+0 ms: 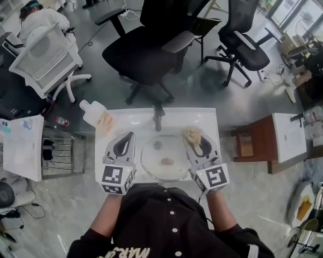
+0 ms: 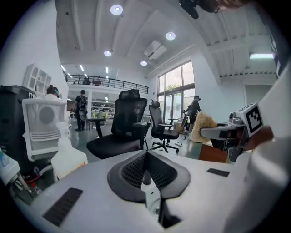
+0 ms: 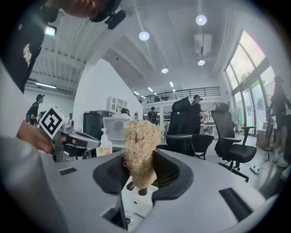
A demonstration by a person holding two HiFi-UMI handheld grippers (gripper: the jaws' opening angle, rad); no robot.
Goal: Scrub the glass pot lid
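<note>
While glass pot lid (image 1: 164, 160) lies between them, left hand-held gripper (image 1: 126, 139) is clenched; right hand-held gripper (image 1: 197, 141) grasps scrubber (image 1: 191, 134).

Ceiling spotlights (image 2: 116, 9) and tall windows (image 2: 175, 86) light the hall brightly and evenly; shadows fall soft on the sheeny grey floor (image 1: 212, 95). Both gripper views bulge fisheye-style with black corners, the left gripper (image 2: 146, 177) looming slightly soft.
</note>
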